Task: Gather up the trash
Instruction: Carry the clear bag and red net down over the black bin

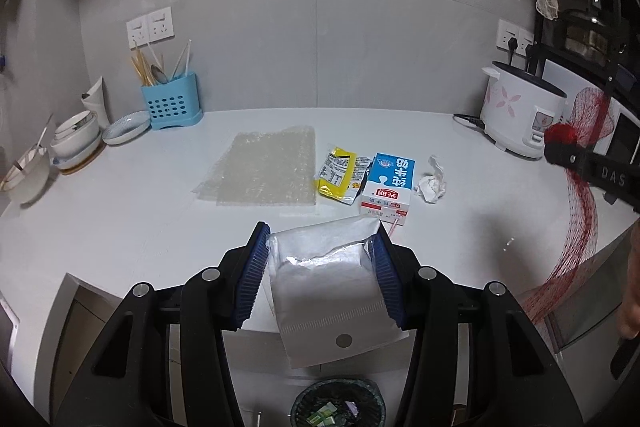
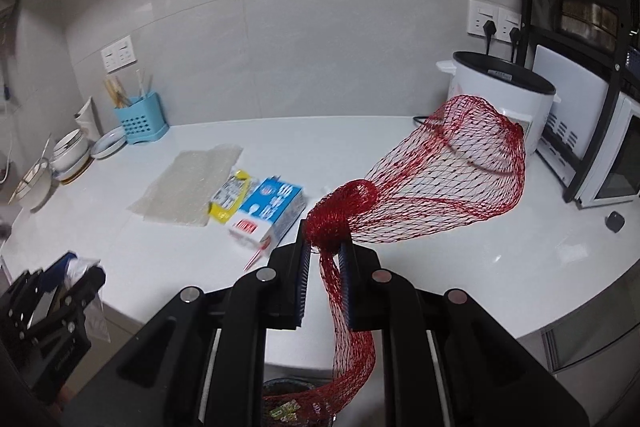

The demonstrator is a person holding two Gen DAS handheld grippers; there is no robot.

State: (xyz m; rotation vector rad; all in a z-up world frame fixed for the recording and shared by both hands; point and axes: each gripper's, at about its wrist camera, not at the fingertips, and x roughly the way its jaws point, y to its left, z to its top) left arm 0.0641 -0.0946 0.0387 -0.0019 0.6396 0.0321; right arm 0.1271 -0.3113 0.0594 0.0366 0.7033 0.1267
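Note:
My left gripper [image 1: 322, 239] is shut on a white plastic pouch [image 1: 332, 283], held at the counter's front edge above a dark trash bin [image 1: 338, 403]. My right gripper [image 2: 324, 247] is shut on a red mesh net bag [image 2: 452, 171]; the net's tail hangs into the bin [image 2: 296, 401]. On the counter lie a bubble wrap sheet [image 1: 264, 167], a yellow sachet [image 1: 338, 173], a blue and white milk carton [image 1: 388, 189] and a crumpled tissue [image 1: 432, 181]. The right gripper and net show at the right of the left wrist view [image 1: 576, 155].
A blue utensil holder [image 1: 172, 103], bowls and plates [image 1: 76, 139] stand at the back left. A white rice cooker [image 1: 520, 111] and a black rack with a white appliance [image 2: 616, 155] stand at the right. A small black object [image 2: 615, 221] lies near the rack.

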